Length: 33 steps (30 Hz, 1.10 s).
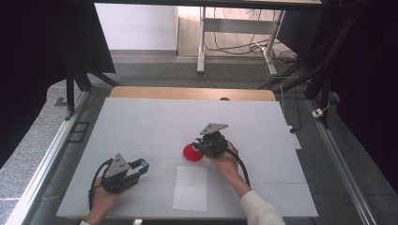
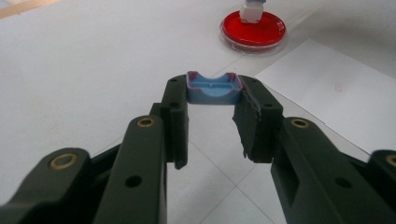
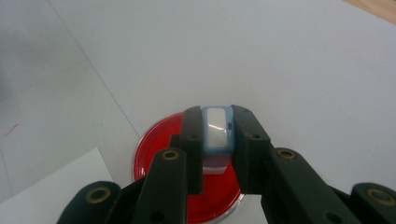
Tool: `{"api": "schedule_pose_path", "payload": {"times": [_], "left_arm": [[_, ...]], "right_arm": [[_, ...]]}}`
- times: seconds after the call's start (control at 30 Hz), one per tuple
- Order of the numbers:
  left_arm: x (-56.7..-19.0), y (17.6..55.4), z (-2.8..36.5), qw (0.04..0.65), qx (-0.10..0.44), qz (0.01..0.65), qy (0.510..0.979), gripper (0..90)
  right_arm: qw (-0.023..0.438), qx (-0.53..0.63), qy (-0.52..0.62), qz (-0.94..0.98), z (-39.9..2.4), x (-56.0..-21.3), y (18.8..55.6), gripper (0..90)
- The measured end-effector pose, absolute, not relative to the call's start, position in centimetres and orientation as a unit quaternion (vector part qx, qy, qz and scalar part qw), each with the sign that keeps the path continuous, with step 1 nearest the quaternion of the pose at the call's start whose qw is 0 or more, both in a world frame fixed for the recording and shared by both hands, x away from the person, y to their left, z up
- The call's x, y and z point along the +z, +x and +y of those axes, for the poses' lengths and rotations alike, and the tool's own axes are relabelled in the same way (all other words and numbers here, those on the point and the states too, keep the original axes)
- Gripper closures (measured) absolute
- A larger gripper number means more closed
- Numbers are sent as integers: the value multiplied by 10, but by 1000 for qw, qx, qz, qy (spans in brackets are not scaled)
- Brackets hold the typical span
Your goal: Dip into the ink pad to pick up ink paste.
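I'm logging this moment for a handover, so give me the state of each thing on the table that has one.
Left gripper: shut on the blue cap, held above the table.
Blue cap: clamped between the jaw tips, hollow side facing the camera.
Right gripper: shut on the stamp, over the dish.
Stamp: gripped, uncapped, its base at the red ink pad.
Red ink pad: open, flat on the table.
White paper: flat, beside the pad.
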<state>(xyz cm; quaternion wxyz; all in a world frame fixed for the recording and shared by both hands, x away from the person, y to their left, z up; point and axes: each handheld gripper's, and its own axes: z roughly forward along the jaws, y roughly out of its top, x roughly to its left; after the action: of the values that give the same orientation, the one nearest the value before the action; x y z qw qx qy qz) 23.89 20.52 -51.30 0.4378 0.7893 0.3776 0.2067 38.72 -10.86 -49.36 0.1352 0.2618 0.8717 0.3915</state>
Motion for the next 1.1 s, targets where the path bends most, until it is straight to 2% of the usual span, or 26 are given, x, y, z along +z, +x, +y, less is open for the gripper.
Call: {"api": "schedule_pose_path", "payload": {"times": [1.1], "left_arm": [[-514,239,203,437,205,374,792,656]], "right_arm": [[139,384,262,874,-106,-499,387,756]]}}
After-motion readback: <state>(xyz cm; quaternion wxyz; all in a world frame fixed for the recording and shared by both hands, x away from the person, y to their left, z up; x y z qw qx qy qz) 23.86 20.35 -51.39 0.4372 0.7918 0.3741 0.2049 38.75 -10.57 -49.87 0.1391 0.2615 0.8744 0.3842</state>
